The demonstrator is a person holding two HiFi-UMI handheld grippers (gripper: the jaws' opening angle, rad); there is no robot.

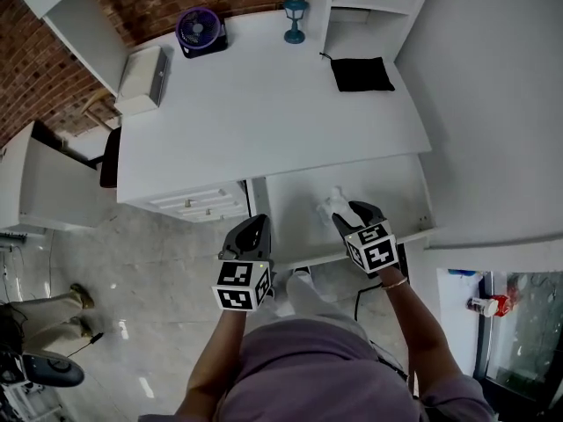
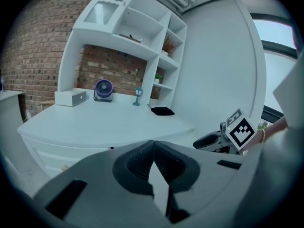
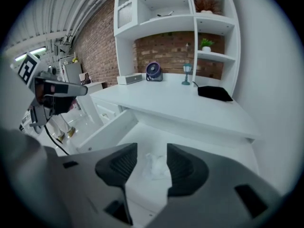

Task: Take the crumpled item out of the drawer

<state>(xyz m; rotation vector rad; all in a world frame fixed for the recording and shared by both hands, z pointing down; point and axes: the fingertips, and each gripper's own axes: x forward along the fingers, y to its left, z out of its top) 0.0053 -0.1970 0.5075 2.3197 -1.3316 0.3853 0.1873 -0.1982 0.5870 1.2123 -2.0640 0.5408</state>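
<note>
1. The white open drawer stood pulled out under the white desk top. Its near end was hidden in the head view by the two grippers and the person's body.
2. The crumpled white item lay on the drawer floor. White on white, its edges were hard to make out.
3. The right gripper reached down into the drawer with its jaws apart. In the right gripper view the crumpled white item sat in the gap between them. Whether either pad touched it could not be told.
4. The left gripper hung outside the drawer, by its left wall. In the left gripper view its jaws met at the tips with nothing between them.
5. At the back of the desk stood a small purple fan, a blue lantern-shaped lamp and a flat black cloth.
</note>
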